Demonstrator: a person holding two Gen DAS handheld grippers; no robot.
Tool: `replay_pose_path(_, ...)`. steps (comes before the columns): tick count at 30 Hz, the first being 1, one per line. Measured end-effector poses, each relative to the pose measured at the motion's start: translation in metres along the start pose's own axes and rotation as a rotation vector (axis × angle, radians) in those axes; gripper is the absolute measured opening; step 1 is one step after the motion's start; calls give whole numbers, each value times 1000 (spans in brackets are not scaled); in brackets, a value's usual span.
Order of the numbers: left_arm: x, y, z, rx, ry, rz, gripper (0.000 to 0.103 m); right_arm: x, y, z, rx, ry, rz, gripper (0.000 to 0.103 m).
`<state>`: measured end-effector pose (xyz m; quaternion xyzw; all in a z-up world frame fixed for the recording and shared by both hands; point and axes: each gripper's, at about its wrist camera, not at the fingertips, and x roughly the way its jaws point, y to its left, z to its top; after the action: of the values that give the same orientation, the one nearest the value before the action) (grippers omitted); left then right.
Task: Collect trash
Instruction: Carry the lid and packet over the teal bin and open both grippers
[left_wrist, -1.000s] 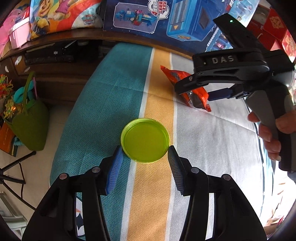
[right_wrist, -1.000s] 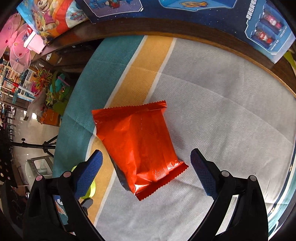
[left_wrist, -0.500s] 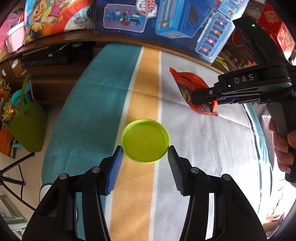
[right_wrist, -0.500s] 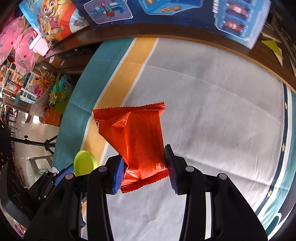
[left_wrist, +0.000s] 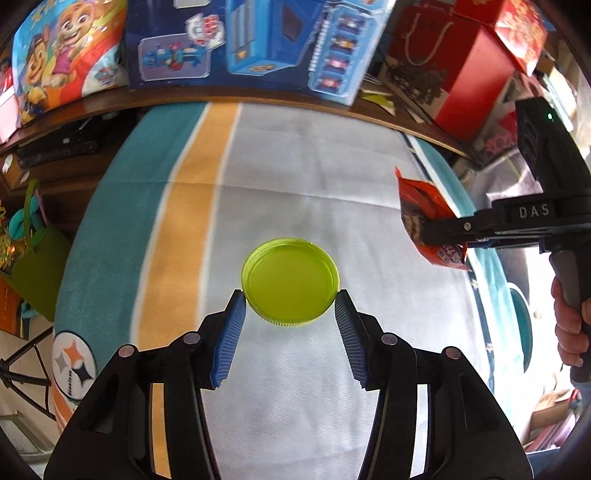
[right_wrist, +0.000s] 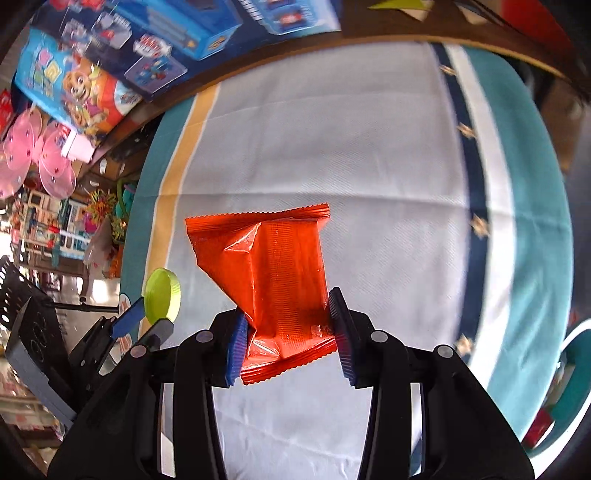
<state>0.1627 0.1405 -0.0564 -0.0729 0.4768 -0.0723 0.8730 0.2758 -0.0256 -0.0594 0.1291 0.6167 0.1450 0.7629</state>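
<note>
My left gripper (left_wrist: 290, 301) is shut on a round lime-green lid (left_wrist: 290, 282), its blue pads pressing the rim on both sides above the striped cloth (left_wrist: 295, 177). The same lid (right_wrist: 162, 293) shows at the left of the right wrist view, held edge-on. An orange-red snack wrapper (right_wrist: 275, 273) is crumpled between the blue pads of my right gripper (right_wrist: 286, 321), which is shut on its lower part and holds it off the cloth. From the left wrist view that wrapper (left_wrist: 424, 218) hangs at the right, clamped in the right gripper, with a hand (left_wrist: 570, 332) on the handle.
The cloth (right_wrist: 332, 129) has teal, yellow and grey-white stripes and a dark blue band at the right. Toy boxes (left_wrist: 258, 44) and red cartons (left_wrist: 480, 62) line the wooden ledge behind. A green bag (left_wrist: 37, 273) hangs off the left edge.
The right gripper closed on the orange wrapper and lifted it off the cloth, moving to the right. The left gripper, still holding the green lid, also shifted right over the grey stripes.
</note>
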Motion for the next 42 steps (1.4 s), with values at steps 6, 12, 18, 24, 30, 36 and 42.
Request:
replay_pose_path(6, -5, -54, -7, 71, 13, -50, 51, -40, -56, -42, 86, -42, 18, 40)
replay_pose_path(12, -5, -118, -15, 170, 35, -97, 51, -81, -116, -83, 184, -115, 35, 40)
replay_pose_path(18, -6, -179, -21, 275, 47, -133, 51, -119, -177, -121, 285, -186, 52, 40)
replay_pose_path(24, -4, -235, -27, 371, 64, -151, 51, -149, -231, -157, 367, -249, 59, 41)
replay_pose_path(30, -3, -275, -36, 441, 83, -166, 51, -174, -279, -192, 449, -325, 54, 41)
replay_pose_path(36, 0, -314, -51, 505, 107, -184, 51, -188, -313, -223, 506, -357, 47, 42)
replay_pose_path(42, 10, -348, -66, 554, 144, -209, 51, -195, -336, -244, 545, -366, 32, 44)
